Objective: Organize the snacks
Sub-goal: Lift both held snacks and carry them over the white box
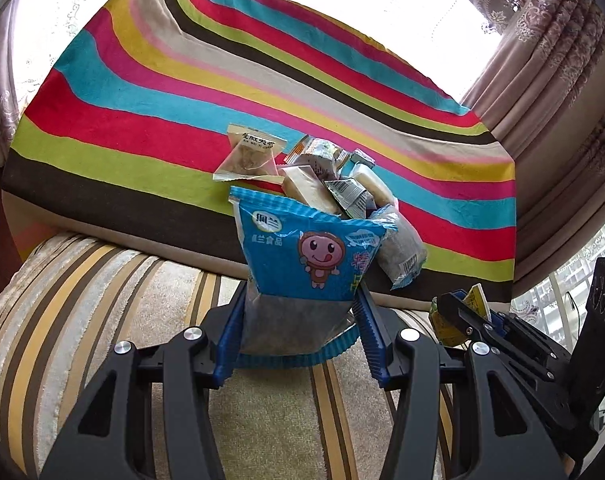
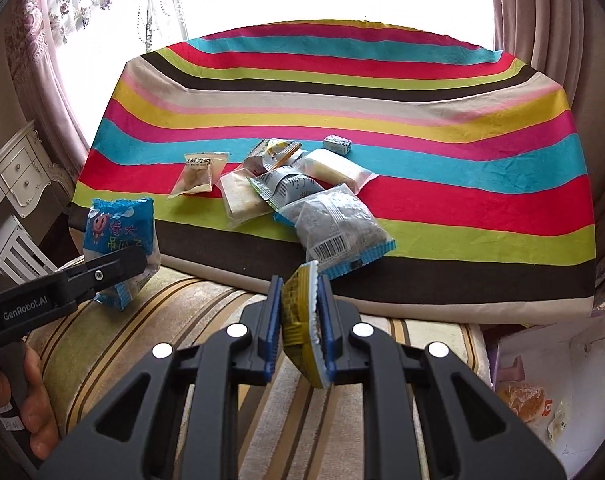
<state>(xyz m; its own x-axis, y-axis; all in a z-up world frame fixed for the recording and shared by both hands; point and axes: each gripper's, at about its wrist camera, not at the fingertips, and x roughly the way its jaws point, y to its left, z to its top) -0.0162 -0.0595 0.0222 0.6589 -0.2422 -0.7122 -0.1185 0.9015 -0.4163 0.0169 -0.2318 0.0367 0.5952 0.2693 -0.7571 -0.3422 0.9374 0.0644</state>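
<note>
Two snacks are already lifted clear of the pile. On the left, the left tool [image 1: 298, 320] is clamped on a blue bag [image 1: 302, 256], held above the striped cushion [image 1: 102, 320]. The right tool [image 2: 300, 320] is pressed tight on a thin yellow packet [image 2: 298, 308]. Beyond both, several packets [image 2: 278, 184] lie heaped on the striped cloth [image 2: 422, 120] of the counter, unsorted. At far right a box [image 2: 558, 344] holds a few snacks, likely the destination. Most of the sorting seems left.
</note>
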